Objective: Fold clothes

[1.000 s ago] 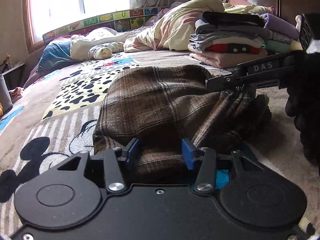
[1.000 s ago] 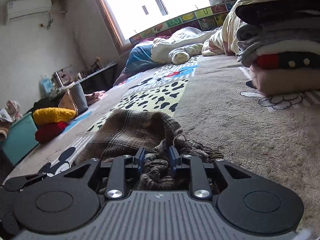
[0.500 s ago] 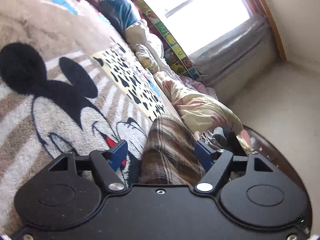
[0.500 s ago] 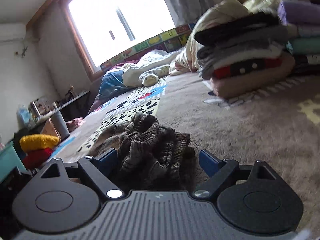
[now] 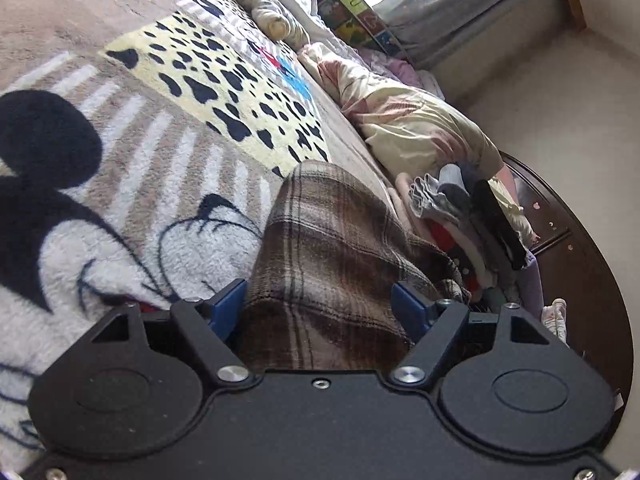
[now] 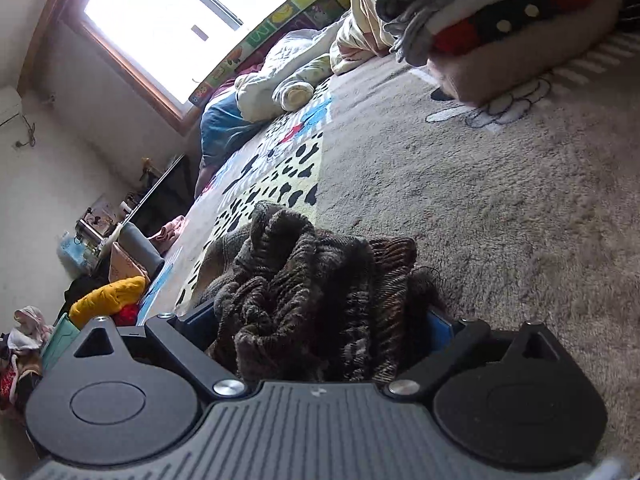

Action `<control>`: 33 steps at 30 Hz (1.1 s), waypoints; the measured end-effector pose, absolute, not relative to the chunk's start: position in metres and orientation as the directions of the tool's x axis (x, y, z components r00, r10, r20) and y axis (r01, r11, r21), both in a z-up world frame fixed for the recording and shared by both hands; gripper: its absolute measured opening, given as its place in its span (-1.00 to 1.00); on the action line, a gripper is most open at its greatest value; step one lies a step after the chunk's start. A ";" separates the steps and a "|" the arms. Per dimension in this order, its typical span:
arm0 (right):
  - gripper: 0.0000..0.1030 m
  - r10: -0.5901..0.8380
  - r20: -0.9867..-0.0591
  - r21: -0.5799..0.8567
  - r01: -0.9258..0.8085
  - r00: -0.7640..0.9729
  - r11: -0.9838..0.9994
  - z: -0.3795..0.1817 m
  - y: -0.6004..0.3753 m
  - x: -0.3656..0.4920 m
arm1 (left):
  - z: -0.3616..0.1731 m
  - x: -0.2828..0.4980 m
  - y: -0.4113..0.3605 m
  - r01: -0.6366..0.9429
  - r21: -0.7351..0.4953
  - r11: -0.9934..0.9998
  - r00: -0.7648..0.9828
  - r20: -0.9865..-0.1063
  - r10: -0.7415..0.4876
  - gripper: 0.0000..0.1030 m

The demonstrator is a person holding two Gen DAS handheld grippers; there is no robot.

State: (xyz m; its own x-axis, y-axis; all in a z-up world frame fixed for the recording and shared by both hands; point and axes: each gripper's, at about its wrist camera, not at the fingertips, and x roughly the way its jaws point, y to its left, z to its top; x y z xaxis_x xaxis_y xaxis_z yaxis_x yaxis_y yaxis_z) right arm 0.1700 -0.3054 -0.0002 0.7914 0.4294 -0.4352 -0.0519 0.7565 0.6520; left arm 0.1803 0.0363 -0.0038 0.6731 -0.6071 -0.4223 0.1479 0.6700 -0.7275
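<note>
A brown plaid garment lies bunched on the cartoon-print blanket. My left gripper is open, tilted, with its blue pads on either side of the folded plaid edge. In the right wrist view the same garment is a crumpled dark brown heap. My right gripper is open, its pads wide apart around the heap's near end. Whether the pads touch the cloth is hidden.
A stack of folded clothes sits on the blanket near the dark headboard; it also shows in the left wrist view. Rumpled cream bedding lies along the window side. Yellow and red items lie beside the bed.
Both grippers have opened from shut on the plaid garment and let it go. Both cameras have rolled to a tilted angle and stay close to the cloth.
</note>
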 end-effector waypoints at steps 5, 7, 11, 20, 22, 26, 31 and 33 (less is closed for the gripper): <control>0.03 0.477 -0.406 0.708 -0.062 0.779 0.704 -0.007 -0.306 0.164 | -0.009 0.173 0.030 0.085 -0.751 0.655 0.669 -0.444 -0.596 -0.50; -0.05 0.493 -0.374 0.728 -0.081 0.786 0.681 -0.005 -0.308 0.154 | -0.003 0.164 0.030 0.088 -0.771 0.631 0.678 -0.417 -0.605 -0.66; -0.10 0.522 -0.260 0.788 -0.134 0.813 0.601 0.010 -0.319 0.122 | 0.031 0.141 0.025 0.162 -0.794 0.586 0.696 -0.329 -0.638 -0.72; -0.11 0.485 -0.163 0.783 -0.187 0.859 0.593 0.055 -0.375 0.037 | 0.067 0.110 -0.024 0.280 -0.851 0.444 0.605 -0.203 -0.770 -0.72; -0.10 0.431 -0.262 0.752 -0.098 0.863 0.652 0.036 -0.388 0.030 | 0.047 0.112 -0.043 0.285 -0.813 0.508 0.576 -0.279 -0.768 -0.65; -0.05 0.395 -0.312 0.739 -0.041 0.864 0.673 0.015 -0.400 0.026 | -0.012 0.110 -0.056 0.170 -0.804 0.570 0.501 -0.427 -0.752 -0.06; 0.56 0.404 -0.278 0.771 -0.049 0.871 0.635 0.000 -0.408 0.024 | -0.014 0.103 -0.047 0.177 -0.829 0.530 0.518 -0.380 -0.767 0.03; 0.13 0.408 -0.264 0.783 -0.052 0.874 0.620 -0.006 -0.411 0.024 | -0.011 0.101 -0.051 0.179 -0.820 0.544 0.524 -0.389 -0.758 -0.14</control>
State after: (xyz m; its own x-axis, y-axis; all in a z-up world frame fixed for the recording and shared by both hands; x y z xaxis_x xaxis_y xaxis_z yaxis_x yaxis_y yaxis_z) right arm 0.0238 -0.4110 -0.0058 0.8741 0.4076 -0.2644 -0.0522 0.6198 0.7830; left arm 0.1008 -0.0507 -0.0114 0.5245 -0.7576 -0.3885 0.1787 0.5441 -0.8198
